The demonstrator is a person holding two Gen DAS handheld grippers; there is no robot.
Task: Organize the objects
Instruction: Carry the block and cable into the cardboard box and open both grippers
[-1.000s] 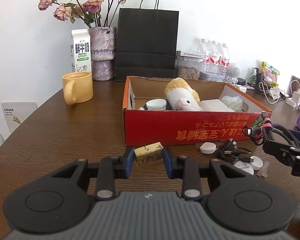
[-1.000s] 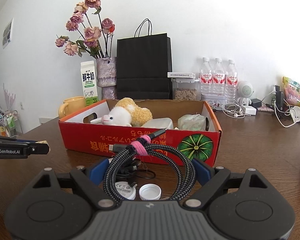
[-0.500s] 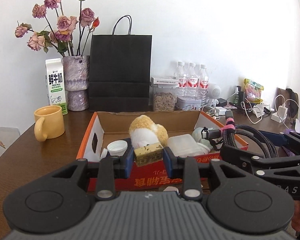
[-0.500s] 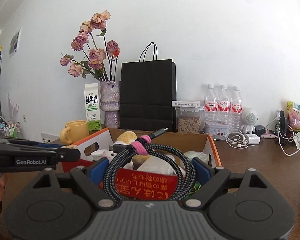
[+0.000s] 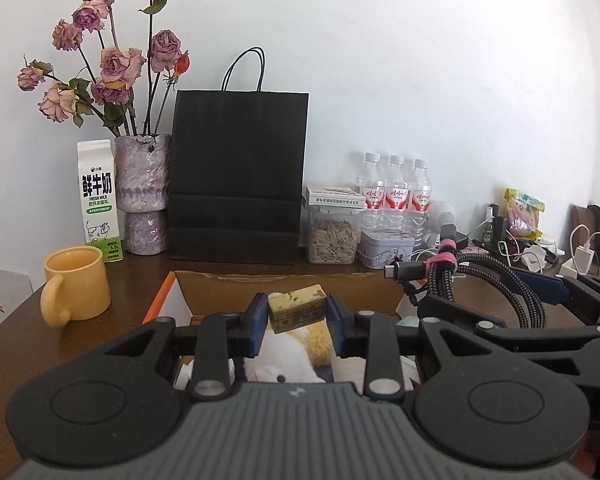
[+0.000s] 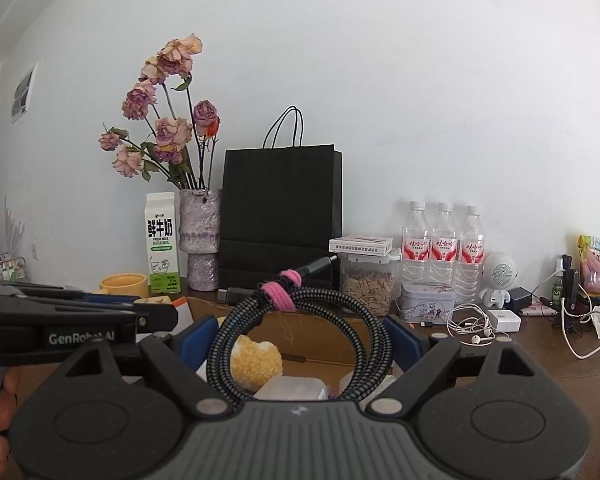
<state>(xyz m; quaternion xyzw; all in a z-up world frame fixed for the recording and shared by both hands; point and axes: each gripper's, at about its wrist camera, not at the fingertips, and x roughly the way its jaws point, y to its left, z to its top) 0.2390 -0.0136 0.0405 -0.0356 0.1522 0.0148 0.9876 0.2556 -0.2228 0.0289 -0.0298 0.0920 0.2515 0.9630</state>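
Grippers first: your left gripper (image 5: pixel 297 322) is clamped narrow on the small yellow block (image 5: pixel 298 307), and your right gripper (image 6: pixel 300 338) stands wide with its pads pressed on the coiled cable (image 6: pixel 300 336) bound by a pink strap.

A second ago both were low in front of the red carton, with the block just off the table. Now you have brought both up and forward, so they hang over the open cardboard box (image 5: pixel 296 280), side by side. The plush toy (image 5: pixel 296 354) lies directly under the block, and a pale tub (image 6: pixel 292 388) sits under the cable.

That likely puts you at the drop: release each into a free spot inside.

Beyond the box stand the yellow mug (image 5: pixel 76 284), the milk carton (image 5: pixel 98 200), the vase of dried roses (image 5: pixel 142 196), the black paper bag (image 5: pixel 238 176) and three water bottles (image 5: pixel 396 196) along the wall.
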